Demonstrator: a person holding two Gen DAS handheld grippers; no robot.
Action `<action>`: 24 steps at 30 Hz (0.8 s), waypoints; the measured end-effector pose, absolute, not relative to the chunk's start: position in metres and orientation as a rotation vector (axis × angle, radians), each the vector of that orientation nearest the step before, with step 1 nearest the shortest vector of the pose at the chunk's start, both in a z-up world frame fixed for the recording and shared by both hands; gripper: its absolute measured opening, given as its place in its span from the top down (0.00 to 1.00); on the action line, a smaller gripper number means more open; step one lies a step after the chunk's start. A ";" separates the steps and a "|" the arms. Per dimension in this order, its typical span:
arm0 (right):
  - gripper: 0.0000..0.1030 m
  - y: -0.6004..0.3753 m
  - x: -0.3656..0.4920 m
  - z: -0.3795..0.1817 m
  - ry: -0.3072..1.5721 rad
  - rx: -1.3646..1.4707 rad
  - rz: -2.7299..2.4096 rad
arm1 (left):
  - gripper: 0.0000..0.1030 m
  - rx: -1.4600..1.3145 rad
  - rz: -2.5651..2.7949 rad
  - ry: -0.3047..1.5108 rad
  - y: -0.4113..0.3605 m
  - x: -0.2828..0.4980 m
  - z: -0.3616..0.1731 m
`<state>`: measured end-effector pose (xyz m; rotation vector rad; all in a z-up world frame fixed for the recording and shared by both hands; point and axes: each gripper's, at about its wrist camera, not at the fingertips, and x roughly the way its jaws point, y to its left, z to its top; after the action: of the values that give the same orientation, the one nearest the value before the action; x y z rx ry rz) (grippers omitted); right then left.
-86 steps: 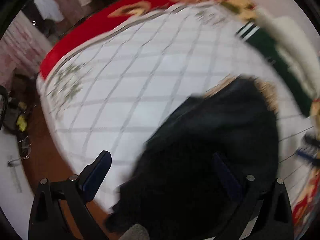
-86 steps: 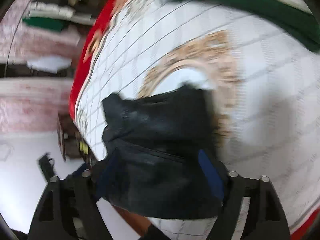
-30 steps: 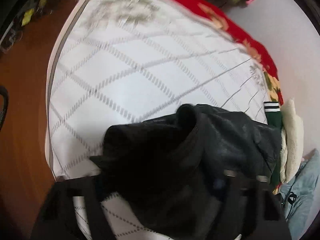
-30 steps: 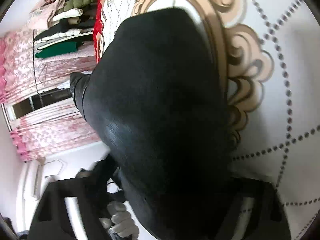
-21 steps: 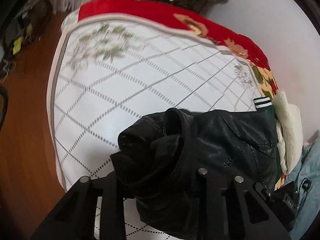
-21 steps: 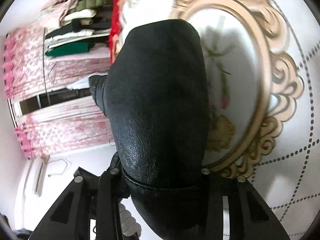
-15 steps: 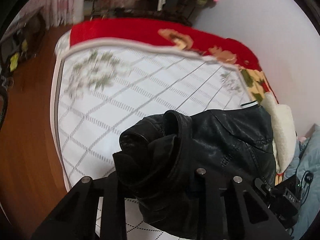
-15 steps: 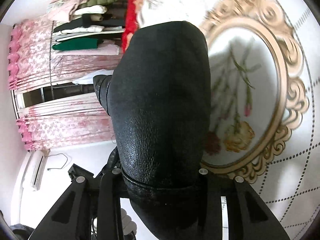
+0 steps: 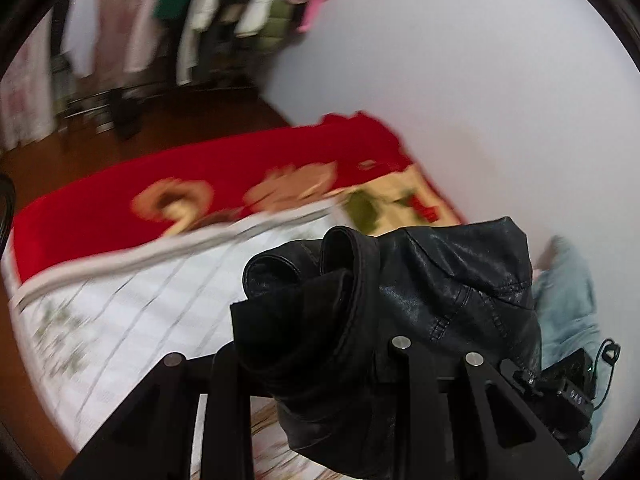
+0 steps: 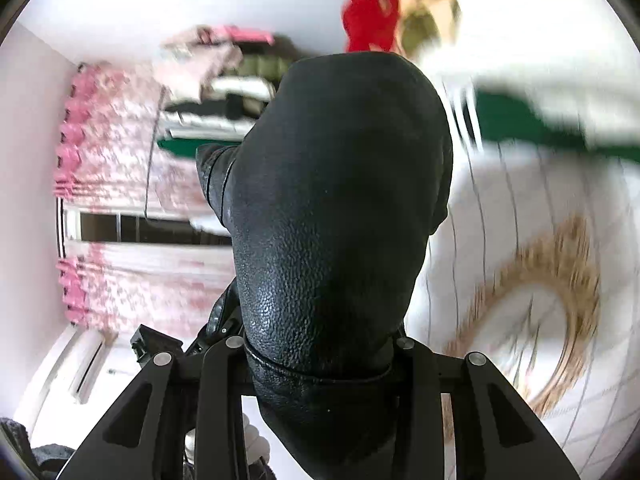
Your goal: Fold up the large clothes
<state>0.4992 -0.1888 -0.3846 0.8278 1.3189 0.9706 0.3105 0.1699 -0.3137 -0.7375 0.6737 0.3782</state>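
Observation:
A black leather jacket (image 9: pixel 400 304) is bunched up and held in the air above the bed. My left gripper (image 9: pixel 312 364) is shut on its folded edge; the fingertips are buried in the leather. In the right wrist view the same jacket (image 10: pixel 340 208) fills the middle, and my right gripper (image 10: pixel 320 356) is shut on it, a seam running across between the fingers. The bed's white quilted cover (image 9: pixel 132 312) lies below, with a gold oval motif (image 10: pixel 540 312).
A red blanket (image 9: pixel 224 184) borders the bed's far edge. A green and white garment (image 10: pixel 540 120) lies on the bed. Light blue jeans (image 9: pixel 568 300) and a black device (image 9: pixel 568 400) are at the right. A clothes rack (image 9: pixel 192 20) and pink curtains (image 10: pixel 112 152) stand behind.
Both grippers have lifted the jacket higher and tilted up; the bed has dropped lower in view and more wall and clothes rack show. Both stay shut on the jacket.

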 end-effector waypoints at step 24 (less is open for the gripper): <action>0.35 -0.394 0.743 -0.517 1.296 1.003 0.523 | 0.39 -0.609 0.051 0.976 0.063 0.624 -0.486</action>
<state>0.7431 -0.3944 -0.5170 1.0034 1.2962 0.5228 0.6245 0.0633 -0.4865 -0.6086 0.9760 0.0513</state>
